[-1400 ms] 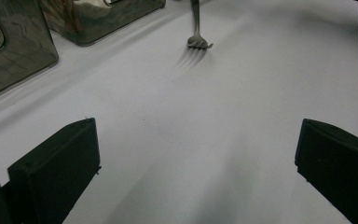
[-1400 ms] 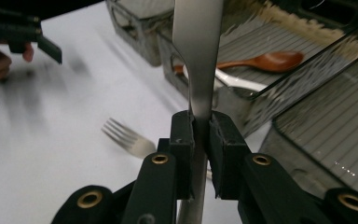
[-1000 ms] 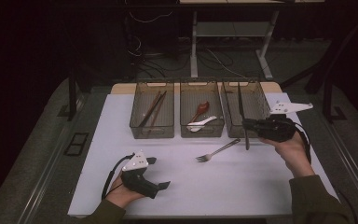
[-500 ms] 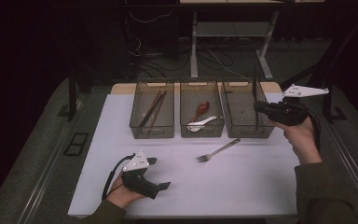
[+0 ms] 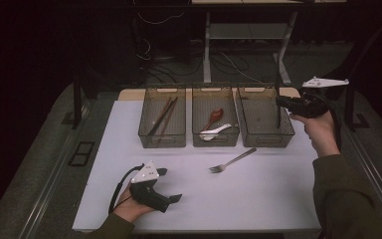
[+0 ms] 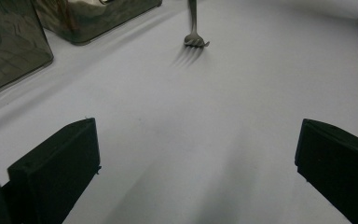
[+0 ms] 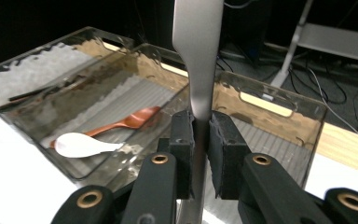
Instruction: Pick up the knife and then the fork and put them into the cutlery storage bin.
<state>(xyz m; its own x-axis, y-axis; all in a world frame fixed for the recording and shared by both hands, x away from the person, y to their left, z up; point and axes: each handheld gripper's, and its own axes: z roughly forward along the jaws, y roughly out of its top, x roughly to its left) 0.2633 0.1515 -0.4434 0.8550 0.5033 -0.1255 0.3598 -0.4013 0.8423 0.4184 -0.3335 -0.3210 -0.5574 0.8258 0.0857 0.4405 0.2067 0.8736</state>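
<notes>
Your right gripper jaws clamp a metal utensil upright at frame centre. Your left gripper jaws gape; its view shows the fork at upper centre.

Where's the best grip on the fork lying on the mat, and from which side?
Grip the fork at mid-handle, coming straight down from above with the jaws across the handle. It lies flat on the white mat, tines toward the person, handle angled toward the right bin; the narrow handle has open mat on both sides.
</notes>
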